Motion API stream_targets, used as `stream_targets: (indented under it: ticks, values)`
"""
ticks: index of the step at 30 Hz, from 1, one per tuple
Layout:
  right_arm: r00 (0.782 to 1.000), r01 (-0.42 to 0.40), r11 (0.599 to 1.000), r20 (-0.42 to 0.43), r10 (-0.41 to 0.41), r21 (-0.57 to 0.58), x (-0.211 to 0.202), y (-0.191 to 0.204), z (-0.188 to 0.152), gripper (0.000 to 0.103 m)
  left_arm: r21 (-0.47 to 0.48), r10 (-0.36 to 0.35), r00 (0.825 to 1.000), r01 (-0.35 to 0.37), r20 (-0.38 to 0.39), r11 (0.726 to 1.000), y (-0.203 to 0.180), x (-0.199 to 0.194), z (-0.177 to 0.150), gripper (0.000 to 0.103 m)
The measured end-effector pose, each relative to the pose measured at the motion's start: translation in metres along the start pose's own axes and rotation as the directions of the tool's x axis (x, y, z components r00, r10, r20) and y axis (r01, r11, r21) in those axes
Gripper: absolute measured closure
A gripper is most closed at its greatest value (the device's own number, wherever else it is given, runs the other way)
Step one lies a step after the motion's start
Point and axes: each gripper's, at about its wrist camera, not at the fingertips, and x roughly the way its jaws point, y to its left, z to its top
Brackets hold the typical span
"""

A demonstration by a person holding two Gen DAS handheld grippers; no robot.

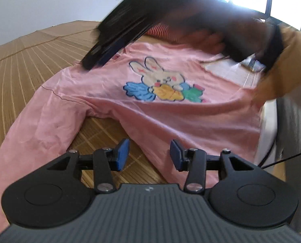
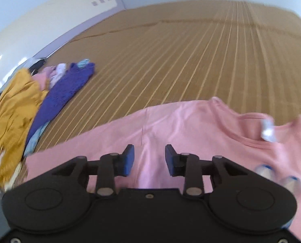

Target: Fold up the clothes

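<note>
— What did the left claw (image 1: 149, 155) look like?

— Black linkage arms with silver screws at the joints, two round black discs at the sides, and a grey ribbed body between them. Its pads (image 1: 122, 154) were blue.

— And the right claw (image 2: 149, 160)?

— The same build: black arms, silver screws, round discs, dark blue pads (image 2: 128, 161). From the left camera it (image 1: 118, 42) appeared as a blurred black shape with a blue strip.

— The person?

— A mustard-yellow sleeve (image 1: 288, 64) and a black wrist strap (image 1: 273, 46).
</note>
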Motion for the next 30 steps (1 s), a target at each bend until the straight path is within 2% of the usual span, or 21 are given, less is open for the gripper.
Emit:
stream_targets:
  ticks: [2, 4, 11, 14, 16, 18, 21, 26, 28, 30]
  values:
    - [1.0, 0.003, 0.999, 0.021, -0.002, -0.046, -0.03, 0.002, -0.014, 0.063, 0.017, 0.019, 0.999, -0.019, -0.035, 1.0, -0.006, 0.007, -0.001, 0.052]
    - [1.0, 0.011, 0.997, 0.021, -0.01, -0.077, -0.049, 0.005, -0.028, 0.061, 0.063, 0.024, 0.999, -0.021, -0.038, 0.998, -0.016, 0.003, -0.002, 0.052]
    - [0.989, 0.142, 0.984, -0.013, -0.145, -0.103, -0.078, -0.018, -0.083, 0.061, 0.067, 0.049, 0.997, -0.045, -0.052, 0.997, -0.028, -0.017, -0.018, 0.052]
    - [0.978, 0.208, 0.976, 0.005, -0.208, -0.065, -0.096, -0.045, -0.1, 0.061, 0.027, 0.074, 0.996, -0.073, -0.042, 0.997, -0.015, -0.032, -0.025, 0.051]
    - [0.972, 0.235, 0.972, 0.017, -0.235, -0.023, -0.107, -0.064, -0.109, 0.06, -0.04, 0.153, 0.988, -0.152, -0.001, 0.988, 0.0, -0.036, -0.019, 0.051]
    - [0.97, 0.239, 0.971, 0.029, -0.24, 0.015, -0.113, -0.078, -0.115, 0.06, -0.107, 0.232, 0.972, -0.227, 0.034, 0.968, 0.015, -0.039, -0.012, 0.051]
    - [0.975, 0.218, 0.975, 0.039, -0.22, 0.049, -0.121, -0.089, -0.125, 0.058, -0.111, 0.278, 0.96, -0.272, 0.039, 0.956, 0.022, -0.02, 0.013, 0.051]
    - [0.98, 0.184, 0.983, 0.07, -0.184, 0.007, -0.111, -0.075, -0.132, 0.06, -0.121, 0.321, 0.947, -0.322, -0.028, 0.939, 0.048, 0.016, 0.028, 0.051]
    - [0.975, 0.213, 0.977, 0.075, -0.211, -0.01, -0.105, -0.074, -0.133, 0.06, -0.125, 0.336, 0.94, -0.341, -0.054, 0.932, 0.059, 0.03, 0.034, 0.051]
    - [0.964, 0.265, 0.964, 0.046, -0.263, -0.02, -0.097, -0.081, -0.136, 0.062, -0.151, 0.328, 0.944, -0.329, -0.029, 0.932, 0.07, 0.025, 0.024, 0.051]
